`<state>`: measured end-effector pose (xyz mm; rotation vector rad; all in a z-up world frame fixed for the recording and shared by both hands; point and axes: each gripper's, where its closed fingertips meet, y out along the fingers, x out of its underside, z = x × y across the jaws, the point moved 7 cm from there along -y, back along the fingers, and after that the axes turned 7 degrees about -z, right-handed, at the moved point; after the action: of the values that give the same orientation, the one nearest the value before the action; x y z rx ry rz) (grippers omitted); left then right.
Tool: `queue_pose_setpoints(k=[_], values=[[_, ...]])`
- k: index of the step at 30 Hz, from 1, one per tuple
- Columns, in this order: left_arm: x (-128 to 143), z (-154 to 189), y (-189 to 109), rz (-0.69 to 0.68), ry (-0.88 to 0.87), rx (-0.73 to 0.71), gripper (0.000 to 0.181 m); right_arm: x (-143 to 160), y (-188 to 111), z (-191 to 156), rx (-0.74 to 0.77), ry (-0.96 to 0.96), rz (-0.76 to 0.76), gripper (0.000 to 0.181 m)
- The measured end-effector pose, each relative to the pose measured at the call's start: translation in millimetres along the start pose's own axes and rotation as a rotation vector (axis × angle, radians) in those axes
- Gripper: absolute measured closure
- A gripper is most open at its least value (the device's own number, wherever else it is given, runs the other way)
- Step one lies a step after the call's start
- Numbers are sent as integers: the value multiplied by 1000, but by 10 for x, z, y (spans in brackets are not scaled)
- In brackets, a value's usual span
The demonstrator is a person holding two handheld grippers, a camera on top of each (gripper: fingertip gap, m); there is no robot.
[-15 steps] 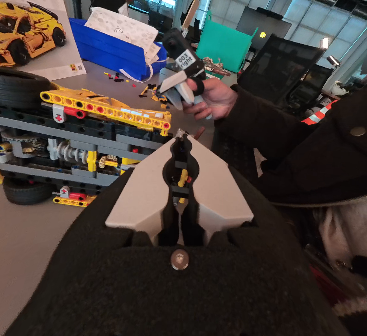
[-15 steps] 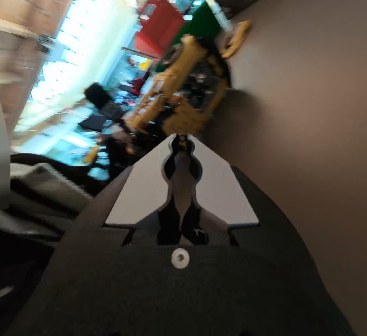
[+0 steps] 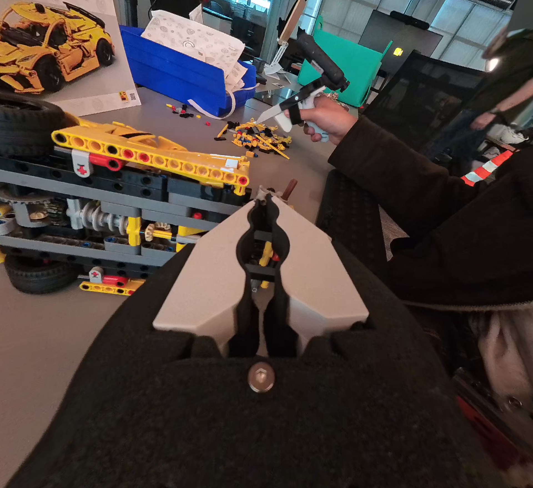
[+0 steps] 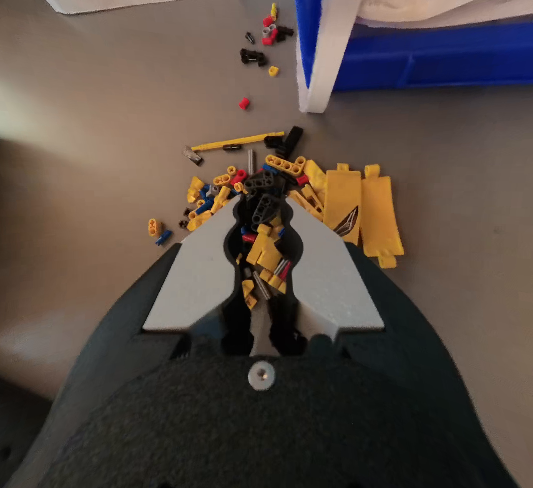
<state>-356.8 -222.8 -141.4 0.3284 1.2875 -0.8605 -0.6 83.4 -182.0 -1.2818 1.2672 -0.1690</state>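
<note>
Left tool (image 3: 264,200) closed at chassis (image 3: 121,203) end | right tool (image 4: 262,200) parted over brick pile (image 4: 277,200)

The half-built yellow, grey and black brick car chassis (image 3: 121,203) runs off the left edge, its near end hidden behind the left gripper (image 3: 263,200). The right gripper's (image 4: 263,200) grey fingers (image 4: 202,272) cover part of the loose heap of small yellow and black bricks (image 4: 277,200).

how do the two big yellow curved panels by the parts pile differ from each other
The left yellow panel bears a dark printed graphic near its lower end; the right yellow panel looks plain. The right one reaches lower in the right wrist view. Both lie flat, side by side, on the grey table.
</note>
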Motion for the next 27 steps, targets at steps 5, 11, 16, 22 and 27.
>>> queue_pose_setpoints(k=[5, 11, 16, 22, 27], values=[[16, -24, -49, -5, -21, 18, 179, -165, -285, -438, -174, -100, 201, 148], [28, -41, -73, -11, -33, 23, 178, 103, -124, -2558, -1096, -323, 21, 157], [34, -41, -85, -11, -33, 26, 179, 486, 265, -3209, -1326, -231, -304, 154], [32, -39, -81, -16, -32, 26, 178, 435, 271, -3238, -1389, -117, -275, 163], [34, -39, -78, -17, -31, 26, 178, 432, 304, -3246, -1388, -98, -263, 162]])
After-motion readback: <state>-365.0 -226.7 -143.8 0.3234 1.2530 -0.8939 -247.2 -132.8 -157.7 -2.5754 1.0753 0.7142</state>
